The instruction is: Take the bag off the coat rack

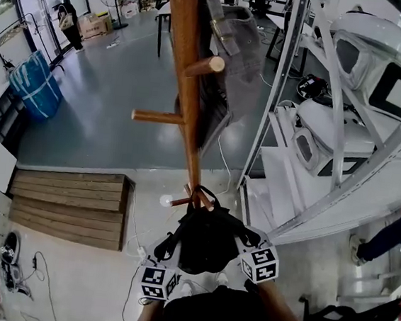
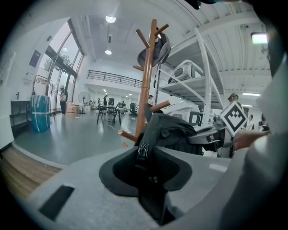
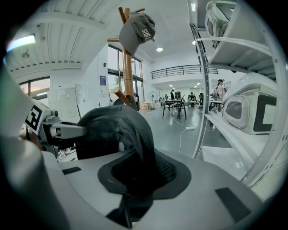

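Note:
A black bag [image 1: 206,239] hangs between my two grippers at the foot of the wooden coat rack [image 1: 187,83]. Its strap loop [image 1: 199,190] sits by the lowest peg [image 1: 179,202]; I cannot tell whether it is still hooked over it. My left gripper [image 1: 171,247] is shut on a strap with a metal buckle [image 2: 144,149]. My right gripper [image 1: 239,236] is shut on the bag's black fabric [image 3: 135,148]. In the right gripper view the bag [image 3: 112,128] bulges just beyond the jaws. A grey cap [image 3: 137,29] hangs from an upper peg.
White metal shelving [image 1: 286,94] with white moulded shells [image 1: 381,68] stands close on the right of the rack. A wooden step platform [image 1: 68,203] lies to the left, with cables [image 1: 131,241] on the floor. A person's leg [image 1: 392,237] shows at the right edge.

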The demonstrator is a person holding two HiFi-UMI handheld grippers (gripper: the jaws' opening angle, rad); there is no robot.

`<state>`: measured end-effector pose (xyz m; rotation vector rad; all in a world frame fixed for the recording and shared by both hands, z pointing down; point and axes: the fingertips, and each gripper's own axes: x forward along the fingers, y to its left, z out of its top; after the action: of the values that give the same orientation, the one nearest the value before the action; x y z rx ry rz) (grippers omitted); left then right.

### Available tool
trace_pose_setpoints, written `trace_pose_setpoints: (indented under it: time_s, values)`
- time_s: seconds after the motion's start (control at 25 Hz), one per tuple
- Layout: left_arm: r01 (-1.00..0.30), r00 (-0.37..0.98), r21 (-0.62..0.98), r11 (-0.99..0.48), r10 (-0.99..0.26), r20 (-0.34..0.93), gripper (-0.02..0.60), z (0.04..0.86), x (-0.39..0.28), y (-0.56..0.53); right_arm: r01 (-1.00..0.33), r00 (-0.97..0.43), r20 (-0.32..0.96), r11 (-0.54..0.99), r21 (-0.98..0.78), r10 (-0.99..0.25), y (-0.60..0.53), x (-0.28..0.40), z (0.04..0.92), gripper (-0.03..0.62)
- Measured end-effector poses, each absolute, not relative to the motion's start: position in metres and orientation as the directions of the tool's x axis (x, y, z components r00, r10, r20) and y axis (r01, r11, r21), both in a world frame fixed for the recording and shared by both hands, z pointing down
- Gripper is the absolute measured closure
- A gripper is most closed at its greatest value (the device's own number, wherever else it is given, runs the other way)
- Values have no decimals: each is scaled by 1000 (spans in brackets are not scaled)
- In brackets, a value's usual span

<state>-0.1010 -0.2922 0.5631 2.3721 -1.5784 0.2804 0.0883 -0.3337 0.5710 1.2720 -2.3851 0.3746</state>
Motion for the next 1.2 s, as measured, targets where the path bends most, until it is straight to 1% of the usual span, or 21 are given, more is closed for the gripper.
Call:
trace_pose_setpoints:
  time_s: [0.6,1.2]
  values:
    - [-880,475,146,-452,-833,285,488,545,-91,-280,-878,-444,457,476,-51,-770,-304,97,558,507]
    - [-796,605,159,-584,-753,258,486,541,-100,-251,-934,-339,444,355,-50,-829,-246,89,550,507]
